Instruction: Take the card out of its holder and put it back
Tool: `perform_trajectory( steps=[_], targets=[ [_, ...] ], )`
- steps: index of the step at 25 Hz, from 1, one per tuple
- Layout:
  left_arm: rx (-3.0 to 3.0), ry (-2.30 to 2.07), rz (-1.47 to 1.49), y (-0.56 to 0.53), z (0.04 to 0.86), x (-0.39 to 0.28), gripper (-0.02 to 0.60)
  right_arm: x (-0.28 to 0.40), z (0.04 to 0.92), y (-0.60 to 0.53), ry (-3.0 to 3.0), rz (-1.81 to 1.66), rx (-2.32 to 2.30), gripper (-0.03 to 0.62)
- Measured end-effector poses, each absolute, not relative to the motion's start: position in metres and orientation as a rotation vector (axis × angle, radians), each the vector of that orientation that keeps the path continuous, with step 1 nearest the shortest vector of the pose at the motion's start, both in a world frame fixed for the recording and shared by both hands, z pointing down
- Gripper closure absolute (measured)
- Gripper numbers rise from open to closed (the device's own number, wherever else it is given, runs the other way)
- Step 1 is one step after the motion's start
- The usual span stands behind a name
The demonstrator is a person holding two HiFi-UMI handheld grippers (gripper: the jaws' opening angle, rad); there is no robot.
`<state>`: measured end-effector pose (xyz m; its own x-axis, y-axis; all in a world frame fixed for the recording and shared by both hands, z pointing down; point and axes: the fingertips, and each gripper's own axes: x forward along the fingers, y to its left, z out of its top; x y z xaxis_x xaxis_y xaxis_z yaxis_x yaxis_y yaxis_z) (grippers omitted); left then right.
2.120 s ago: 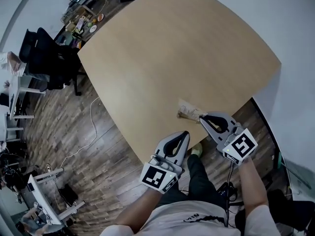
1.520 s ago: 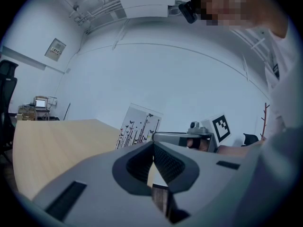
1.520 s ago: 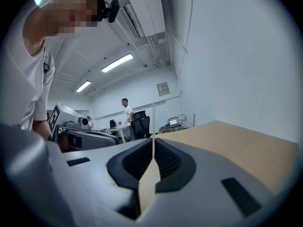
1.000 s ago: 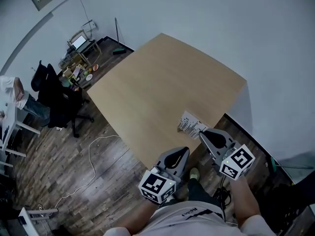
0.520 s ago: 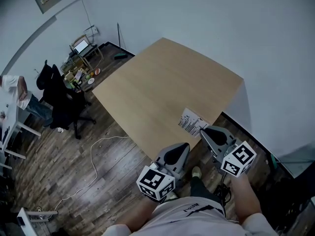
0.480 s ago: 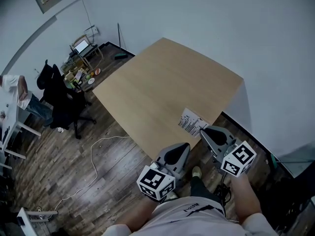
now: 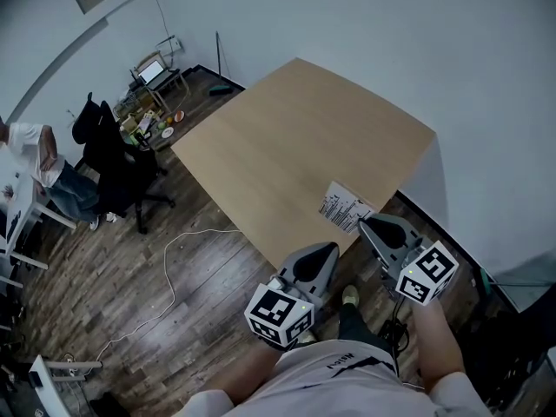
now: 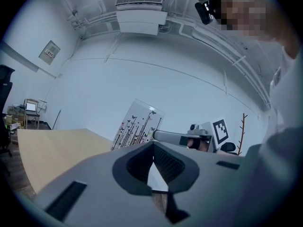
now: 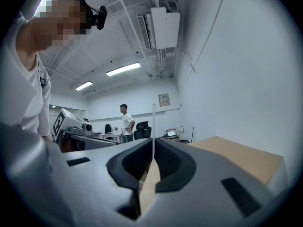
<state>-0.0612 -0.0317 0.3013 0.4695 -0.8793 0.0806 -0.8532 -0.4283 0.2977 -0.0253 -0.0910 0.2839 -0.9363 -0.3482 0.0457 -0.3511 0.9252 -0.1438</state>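
A white card printed with black stems and butterflies stands over the near corner of the tan table. My right gripper is shut on its lower edge. The right gripper view shows the card edge-on as a thin line between that gripper's closed jaws. I cannot tell a holder apart from the card. My left gripper hangs just off the table's near edge, left of the card, shut and empty. From the left gripper view the card stands tilted, with the right gripper behind it.
White walls close in behind and to the right of the table. A black office chair, cluttered desks and a white cable are on the wood floor at left. A person stands at the far left.
The head camera has drawn back and up, so the table looks smaller. The card's printed face has turned up into view at the near edge. Both grippers stay shut in about the same places.
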Motion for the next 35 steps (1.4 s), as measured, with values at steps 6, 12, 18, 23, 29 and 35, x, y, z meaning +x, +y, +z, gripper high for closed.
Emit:
perform_trajectory(
  steps=[6, 12, 18, 23, 29, 35],
  targets=[
    [2.42, -1.492, -0.124, -0.031, 0.303, -0.064, 0.569, -0.029, 0.285, -0.09, -3.068, 0.233, 0.531, 0.569],
    [2.425, -1.451, -0.127, -0.01, 0.326, -0.064, 0.569, -0.023, 0.305, -0.079, -3.057, 0.23, 0.498, 0.569],
    [2.377, -1.478, -0.13, -0.046, 0.345, -0.063, 0.569, -0.014, 0.328, -0.122, -3.037, 0.228, 0.295, 0.569],
    [2.33, -1.564, -0.112, -0.091, 0.366, -0.066, 0.569, -0.025, 0.351, -0.172, -3.026, 0.202, 0.101, 0.569],
    [2.251, -1.668, -0.094, -0.154, 0.386, -0.079, 0.569, -0.049, 0.385, -0.232, -3.003, 0.266, -0.067, 0.569],
    [2.195, -1.729, -0.07, -0.177, 0.423, -0.079, 0.569, -0.049, 0.438, -0.256, -2.979, 0.313, -0.114, 0.569]
  ],
)
